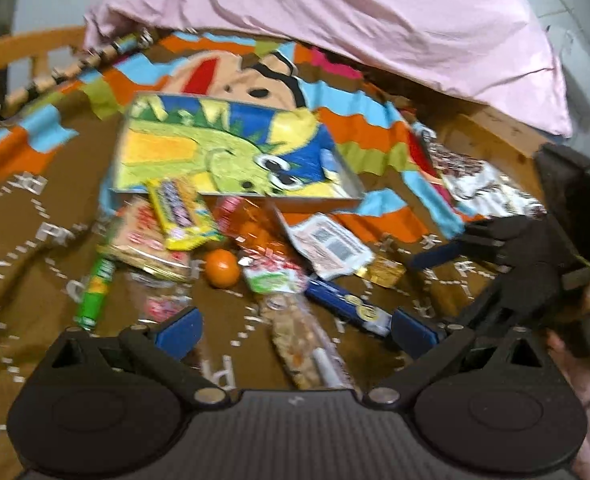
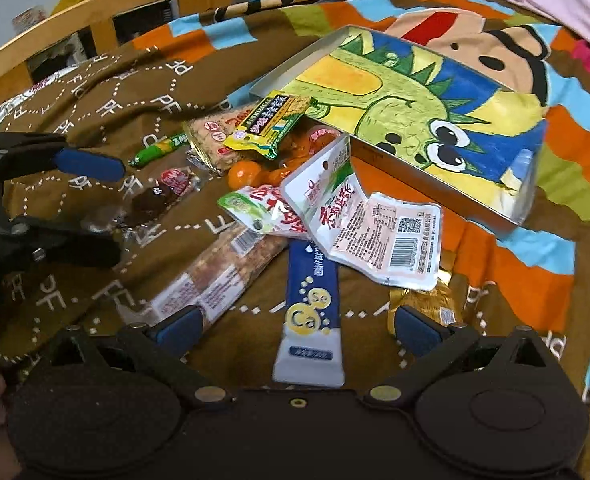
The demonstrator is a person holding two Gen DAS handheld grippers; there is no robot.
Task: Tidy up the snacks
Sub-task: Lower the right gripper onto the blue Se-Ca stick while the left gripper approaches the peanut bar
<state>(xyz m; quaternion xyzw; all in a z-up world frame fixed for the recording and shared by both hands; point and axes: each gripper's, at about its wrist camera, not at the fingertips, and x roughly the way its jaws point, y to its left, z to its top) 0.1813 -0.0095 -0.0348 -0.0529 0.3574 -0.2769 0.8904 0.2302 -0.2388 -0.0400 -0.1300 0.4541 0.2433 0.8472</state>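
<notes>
Snacks lie piled on the bed blanket (image 2: 515, 280) just beside the tray (image 2: 407, 92), whose dinosaur-printed floor is bare. A blue sachet (image 2: 311, 312) lies nearest the right tongs (image 2: 295, 330), an orange (image 1: 222, 268) mid-pile. Both right and left tongs (image 1: 295, 330) stand apart, holding nothing.

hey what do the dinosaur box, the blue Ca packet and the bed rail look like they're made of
Dinosaur box: probably cardboard; thin, straight grey walls and a matte printed picture inside.
Ca packet: likely plastic or foil film; flat, glossy, with a sealed, crimped end.
Bed rail: looks like wood with a smooth, light orange finish, cut with open slots.
</notes>
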